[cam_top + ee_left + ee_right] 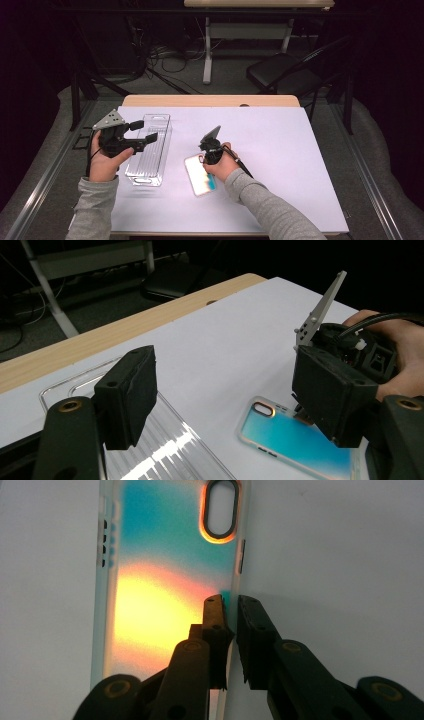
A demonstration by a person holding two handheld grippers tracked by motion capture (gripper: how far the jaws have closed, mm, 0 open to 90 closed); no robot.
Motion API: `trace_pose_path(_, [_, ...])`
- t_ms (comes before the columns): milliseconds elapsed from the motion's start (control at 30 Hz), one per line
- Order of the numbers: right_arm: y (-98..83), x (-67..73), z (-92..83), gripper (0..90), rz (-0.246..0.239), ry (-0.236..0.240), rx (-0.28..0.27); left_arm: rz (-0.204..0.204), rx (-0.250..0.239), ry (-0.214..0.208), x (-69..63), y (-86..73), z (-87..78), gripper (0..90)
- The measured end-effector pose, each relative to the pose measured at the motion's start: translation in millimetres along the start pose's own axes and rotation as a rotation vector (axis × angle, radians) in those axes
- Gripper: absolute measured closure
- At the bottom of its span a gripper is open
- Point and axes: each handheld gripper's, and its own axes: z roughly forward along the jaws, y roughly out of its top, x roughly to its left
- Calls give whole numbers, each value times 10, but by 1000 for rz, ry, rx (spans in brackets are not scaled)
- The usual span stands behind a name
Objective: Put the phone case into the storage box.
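The right gripper [231, 611] has its jaws nearly together, pinching the thin side wall of the phone case [165, 580], one jaw inside the shell and one outside. The case, iridescent teal and yellow with a ringed camera cut-out, lies flat on the white table [270, 135]. To the case's left, the left gripper [145, 132] hovers with jaws wide apart and nothing between them, over the clear plastic tray [150, 170], which lies just beside the case
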Motion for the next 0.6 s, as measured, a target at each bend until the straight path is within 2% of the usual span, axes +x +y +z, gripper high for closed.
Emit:
trace_pose_path(233, [-3,-5,-4,839,6,1,1,-3,-4,3,2,0,-6,261])
trace_pose_path(267, [-10,-1,10,842,13,5,-20,-3,-4,3,2,0,-7,261])
trace_pose_path(567, [-7,-3,-3,856,15,-1,-5,-6,-7,2,8,-1,-11,261])
trace_pose_path(600, [-11,0,8,857,18,0,-19,-5,-7,3,9,-2,-10,261])
